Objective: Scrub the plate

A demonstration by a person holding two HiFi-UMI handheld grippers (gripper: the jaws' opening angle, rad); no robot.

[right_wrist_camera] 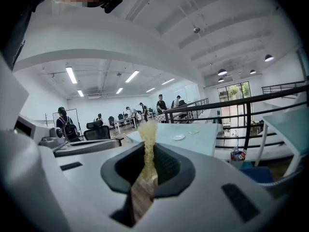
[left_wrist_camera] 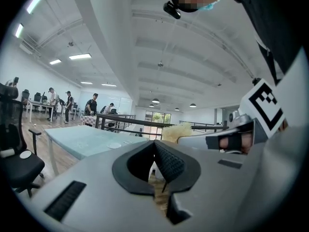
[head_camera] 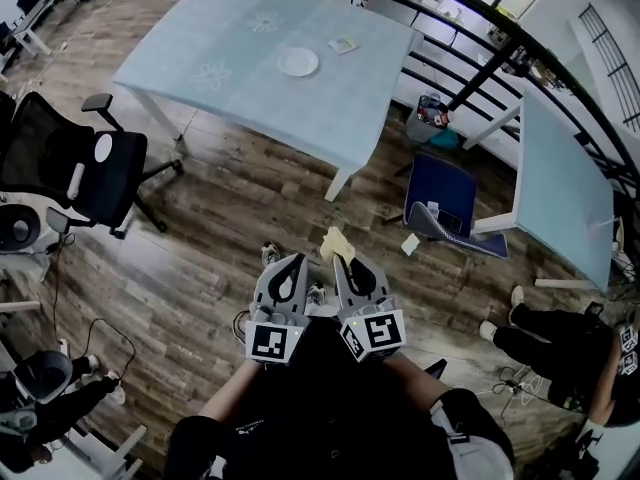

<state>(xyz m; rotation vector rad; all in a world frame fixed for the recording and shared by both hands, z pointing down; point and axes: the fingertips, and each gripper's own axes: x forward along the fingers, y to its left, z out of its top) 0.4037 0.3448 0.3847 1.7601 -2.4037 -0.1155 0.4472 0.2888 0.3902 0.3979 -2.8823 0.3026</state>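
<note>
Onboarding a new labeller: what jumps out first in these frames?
The yellow sponge sticks up from the shut right gripper, low in the head view beside the shut, empty left gripper. Far ahead across the wood floor, a white plate sits on the pale blue table.

Right gripper (right_wrist_camera: pixel 147 154) seen clamped on yellow sponge (right_wrist_camera: pixel 147 132). Sponge held edge-on and upright, top poking above jaws. Pale table (right_wrist_camera: pixel 201 140) seen beyond, white plate (right_wrist_camera: pixel 178 137) lying on it, well apart from sponge. Black railing (right_wrist_camera: pixel 247 124) noted at right, office chair (right_wrist_camera: pixel 99 130) at left, people far back.
</note>
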